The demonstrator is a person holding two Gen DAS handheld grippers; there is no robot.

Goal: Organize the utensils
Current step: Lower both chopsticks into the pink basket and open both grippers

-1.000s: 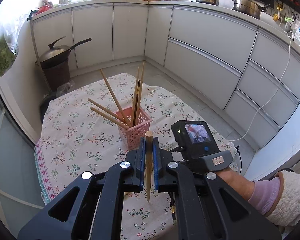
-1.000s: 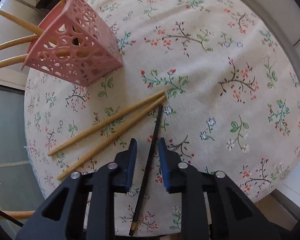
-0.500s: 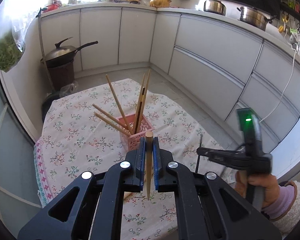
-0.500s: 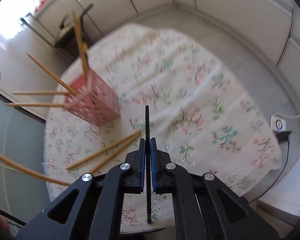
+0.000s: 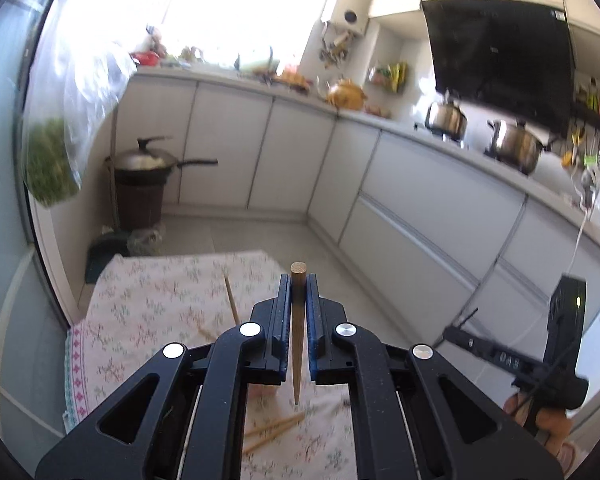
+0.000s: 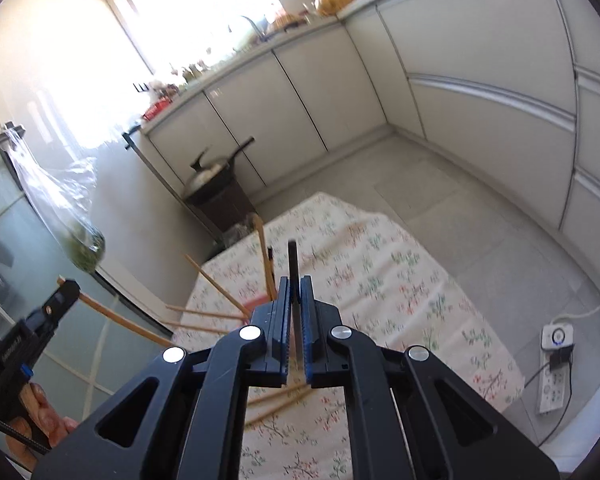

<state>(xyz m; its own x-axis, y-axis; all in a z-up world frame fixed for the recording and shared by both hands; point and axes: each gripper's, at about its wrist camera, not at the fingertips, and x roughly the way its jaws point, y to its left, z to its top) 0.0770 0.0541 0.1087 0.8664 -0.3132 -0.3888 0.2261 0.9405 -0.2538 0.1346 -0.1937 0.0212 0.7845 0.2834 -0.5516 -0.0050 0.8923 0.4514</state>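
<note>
A: What has the left gripper (image 5: 298, 320) got?
B: A wooden chopstick (image 5: 298, 332), clamped between both jaws. Its long axis runs along the fingers, blunt end out toward twelve o'clock, thin tip back toward six.
A: And the right gripper (image 6: 294, 320)?
B: Closed on a black chopstick (image 6: 293, 268), lying the same way, its end sticking out at twelve.
A: The rest?
B: Two wooden chopsticks (image 6: 278, 402) lie flat on the floral tablecloth (image 6: 400, 292), angled toward two o'clock. The pink basket (image 6: 256, 303) sits just behind the right fingers, with sticks fanning out toward nine and eleven.
</note>
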